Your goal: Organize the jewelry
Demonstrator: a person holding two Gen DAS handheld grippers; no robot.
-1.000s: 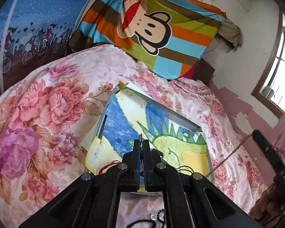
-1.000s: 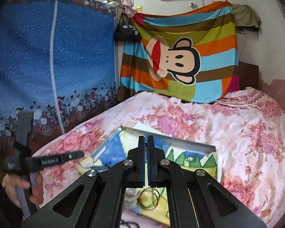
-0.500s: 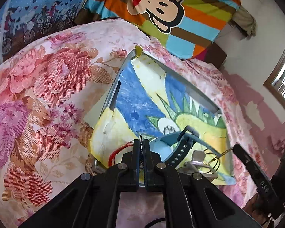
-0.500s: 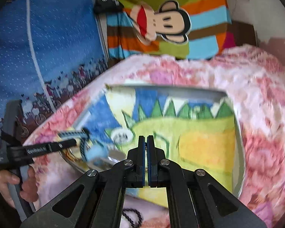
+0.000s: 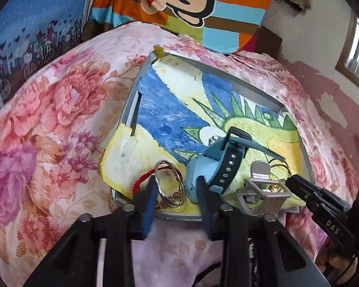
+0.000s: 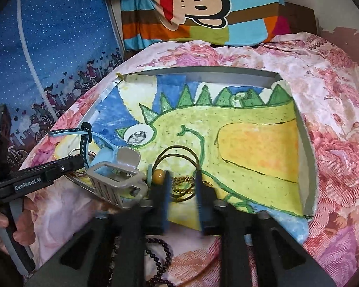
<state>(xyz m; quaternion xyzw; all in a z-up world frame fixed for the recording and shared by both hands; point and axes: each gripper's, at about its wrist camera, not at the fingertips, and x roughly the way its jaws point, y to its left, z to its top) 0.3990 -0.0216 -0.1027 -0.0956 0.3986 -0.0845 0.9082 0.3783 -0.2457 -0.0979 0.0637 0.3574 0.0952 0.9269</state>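
**A:** Start wide. What holds everything?

**B:** A floral bedspread [image 5: 59,119], and on it a shallow grey tray [image 6: 306,167] lined with a painted dinosaur sheet [image 6: 239,143]. All the jewelry sits crowded at the tray's near edge; the far part of the sheet is bare.

**A:** And the pieces, biggest first?

**B:** A light-blue watch [image 5: 208,169] with its strap looped upward, then a grey hair claw clip [image 5: 260,196] just beside it. Left of the watch lies a silver bangle [image 5: 170,184] overlapping a red cord bracelet [image 5: 141,181]. On the right side there is a dark cord necklace [image 6: 179,153] with an amber bead [image 6: 158,174], and a tangle of gold chain [image 6: 182,181].

**A:** The grippers?

**B:** The left gripper [image 5: 176,196] is spread apart and empty, its fingers straddling the bangle. The right gripper [image 6: 183,201] is likewise released, its fingers either side of the gold chain.

**A:** So which step?

**B:** I judge it the start of a pick: both tools are lined up over a piece but nothing is grasped.

**A:** What does the next move ask?

**B:** Probably easing down and closing on one item only. The bangle overlaps the red cord, and the chain lies against the dark cord, so a careless pinch could drag a neighbour along.
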